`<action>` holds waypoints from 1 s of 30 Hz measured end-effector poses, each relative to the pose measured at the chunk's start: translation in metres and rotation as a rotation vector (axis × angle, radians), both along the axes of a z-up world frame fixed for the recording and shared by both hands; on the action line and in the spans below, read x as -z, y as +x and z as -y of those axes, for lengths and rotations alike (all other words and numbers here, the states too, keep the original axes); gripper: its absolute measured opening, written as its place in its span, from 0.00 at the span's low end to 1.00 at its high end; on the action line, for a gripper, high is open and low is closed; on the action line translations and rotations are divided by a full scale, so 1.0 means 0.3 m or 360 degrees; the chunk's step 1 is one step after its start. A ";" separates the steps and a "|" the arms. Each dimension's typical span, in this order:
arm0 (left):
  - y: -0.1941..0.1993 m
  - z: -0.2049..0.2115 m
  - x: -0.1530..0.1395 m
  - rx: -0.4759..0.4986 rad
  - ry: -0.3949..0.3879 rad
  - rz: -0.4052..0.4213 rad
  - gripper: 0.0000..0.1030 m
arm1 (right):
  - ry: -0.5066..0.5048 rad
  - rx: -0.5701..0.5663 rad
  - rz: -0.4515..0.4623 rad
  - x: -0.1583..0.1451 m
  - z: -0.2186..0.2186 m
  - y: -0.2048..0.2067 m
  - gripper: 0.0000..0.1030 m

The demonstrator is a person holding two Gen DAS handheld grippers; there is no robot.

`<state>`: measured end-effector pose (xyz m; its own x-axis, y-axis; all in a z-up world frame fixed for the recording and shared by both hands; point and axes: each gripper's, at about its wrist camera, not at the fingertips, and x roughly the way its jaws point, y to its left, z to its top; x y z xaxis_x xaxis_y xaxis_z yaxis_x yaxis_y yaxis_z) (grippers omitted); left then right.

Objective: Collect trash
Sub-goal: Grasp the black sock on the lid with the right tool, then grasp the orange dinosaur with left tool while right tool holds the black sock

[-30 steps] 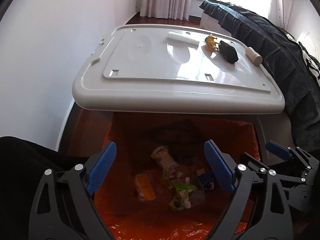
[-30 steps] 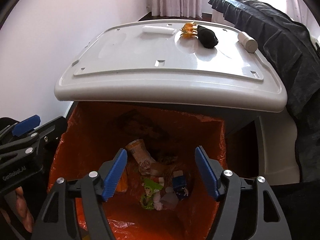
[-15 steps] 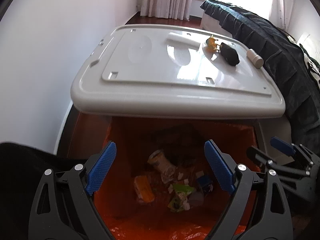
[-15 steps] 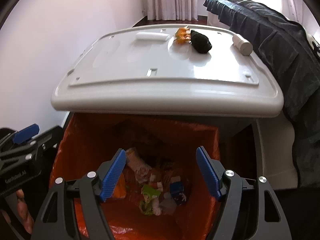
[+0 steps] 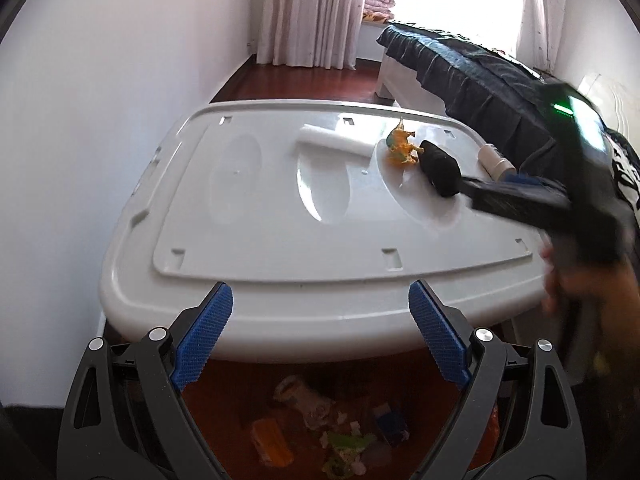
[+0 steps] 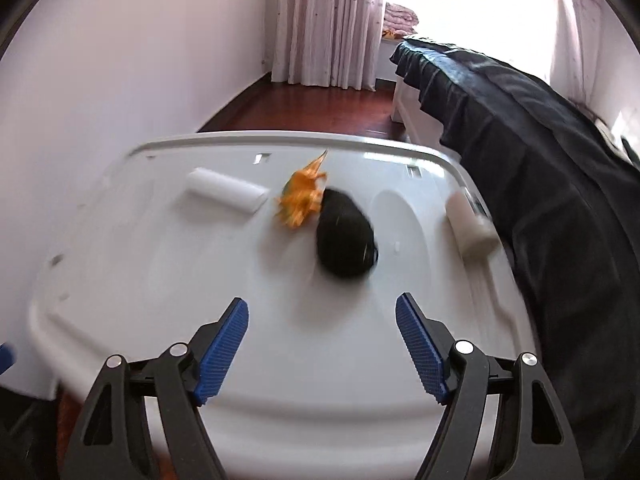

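Observation:
On the white bin lid (image 5: pixel 280 216) (image 6: pixel 168 280) lie a black lump (image 5: pixel 440 172) (image 6: pixel 346 240), an orange wrapper (image 5: pixel 402 146) (image 6: pixel 302 196), a white roll (image 5: pixel 338 144) (image 6: pixel 226 190) and a small whitish bottle (image 5: pixel 496 160) (image 6: pixel 470 224). My right gripper (image 6: pixel 322 346) hovers over the lid just short of the black lump, jaws opening, nothing between them. In the left wrist view it reaches in from the right, blurred, with a hand behind it. My left gripper (image 5: pixel 320 340) is open and empty over the lid's near edge, above the orange-lined trash bin (image 5: pixel 224 400) holding several scraps.
A white wall runs along the left. A bed with a dark cover (image 5: pixel 480 76) (image 6: pixel 540 152) stands close on the right of the lid. Dark wooden floor and curtains (image 6: pixel 328 20) lie beyond the lid.
Both grippers have moved from over the open bin toward the lid. The right one travelled farther, now over the lid near the black lump, and its jaws have widened slightly.

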<state>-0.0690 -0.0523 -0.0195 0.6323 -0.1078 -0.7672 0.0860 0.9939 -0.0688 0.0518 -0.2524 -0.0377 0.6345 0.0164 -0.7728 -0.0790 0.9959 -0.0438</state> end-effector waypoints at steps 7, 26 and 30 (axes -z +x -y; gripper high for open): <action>0.071 0.000 0.029 0.0014 0.0019 -0.0026 0.85 | -0.0049 0.0031 -0.0149 0.145 0.013 0.259 0.72; 0.469 0.226 -0.007 0.0335 -0.0145 -0.0016 0.85 | 0.0079 0.0070 0.0084 -0.152 0.214 0.081 0.40; 0.619 0.346 0.041 0.0434 -0.0119 -0.0020 0.85 | 0.0134 0.0111 0.0186 -0.206 0.280 0.029 0.40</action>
<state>0.1166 -0.1562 -0.0318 0.5627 -0.3292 -0.7583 0.3482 0.9263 -0.1437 0.0605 -0.3363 0.0240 0.7220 0.0310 -0.6912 -0.0090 0.9993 0.0354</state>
